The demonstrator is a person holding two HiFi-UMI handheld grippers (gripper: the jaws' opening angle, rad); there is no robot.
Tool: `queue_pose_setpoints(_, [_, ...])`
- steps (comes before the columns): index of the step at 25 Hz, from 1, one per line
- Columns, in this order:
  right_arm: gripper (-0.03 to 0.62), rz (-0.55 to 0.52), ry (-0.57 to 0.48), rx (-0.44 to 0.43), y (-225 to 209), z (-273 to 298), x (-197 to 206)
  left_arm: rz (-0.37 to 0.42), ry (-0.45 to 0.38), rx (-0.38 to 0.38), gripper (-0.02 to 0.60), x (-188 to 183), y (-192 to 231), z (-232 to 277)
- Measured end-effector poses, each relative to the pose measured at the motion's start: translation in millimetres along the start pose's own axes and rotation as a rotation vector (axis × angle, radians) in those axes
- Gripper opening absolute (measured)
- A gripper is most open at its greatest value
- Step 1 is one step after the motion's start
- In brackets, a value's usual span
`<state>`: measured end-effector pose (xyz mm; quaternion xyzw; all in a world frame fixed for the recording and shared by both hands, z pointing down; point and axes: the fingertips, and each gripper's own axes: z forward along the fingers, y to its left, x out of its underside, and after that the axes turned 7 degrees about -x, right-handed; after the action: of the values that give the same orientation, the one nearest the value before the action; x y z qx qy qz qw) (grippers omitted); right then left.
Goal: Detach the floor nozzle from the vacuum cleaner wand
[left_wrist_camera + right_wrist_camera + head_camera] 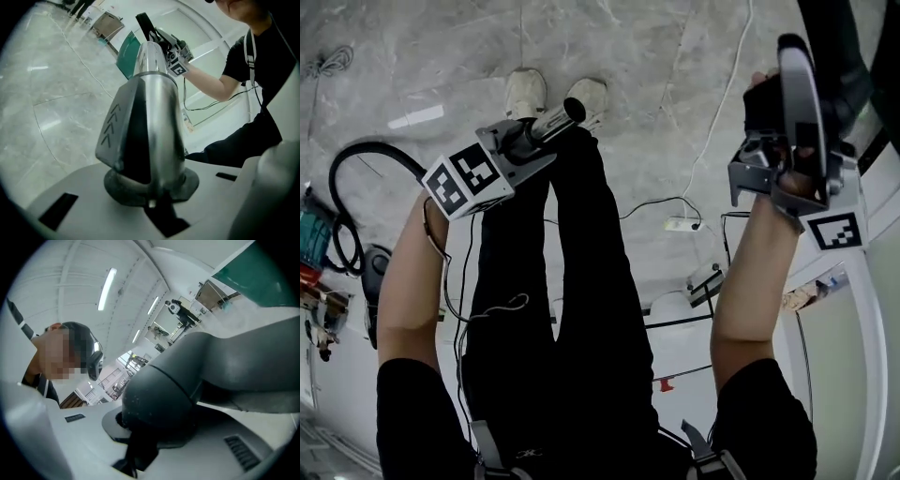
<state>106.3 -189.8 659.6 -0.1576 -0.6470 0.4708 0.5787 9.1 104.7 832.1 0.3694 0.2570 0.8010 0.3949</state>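
My left gripper (pixel 530 141) is shut on the silver vacuum wand (pixel 555 118), whose free end points toward the person's shoes. In the left gripper view the wand (pixel 151 89) rises from between the jaws, with a grey collar marked with chevrons, and my left gripper (pixel 150 197) clamps its base. My right gripper (pixel 787 159) is raised at the upper right, shut on the grey floor nozzle (pixel 802 94), which stands on edge. In the right gripper view the nozzle's dark rounded neck (pixel 161 399) sits between the jaws of my right gripper (pixel 154 432). Wand and nozzle are well apart.
A black hose (pixel 356 159) loops on the marble floor at left beside a teal machine (pixel 314 234). A white power strip (pixel 680 223) with cables lies on the floor. The person's legs (pixel 572 281) fill the middle. White furniture (pixel 853 319) stands at right.
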Motion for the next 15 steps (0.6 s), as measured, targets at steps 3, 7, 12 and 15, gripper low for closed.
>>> queue_pose_setpoints(3, [0.092, 0.03, 0.02, 0.035, -3.0, 1.3, 23.0, 0.054, 0.005, -0.106, 0.069, -7.1, 27.2, 14.4])
queue_pose_setpoints(7, [0.092, 0.061, 0.037, 0.097, -10.8, 1.4, 57.9, 0.11, 0.025, -0.267, 0.069, -2.5, 80.0, 32.3])
queue_pose_setpoints(12, [0.092, 0.087, 0.066, 0.122, -17.5, -0.6, 86.8, 0.119, 0.053, -0.519, 0.069, 10.6, 162.2, 61.6])
queue_pose_setpoints(15, [0.092, 0.09, 0.102, 0.112, -24.3, 5.1, 109.2, 0.116, 0.122, -0.585, 0.069, 31.2, 194.4, 93.2])
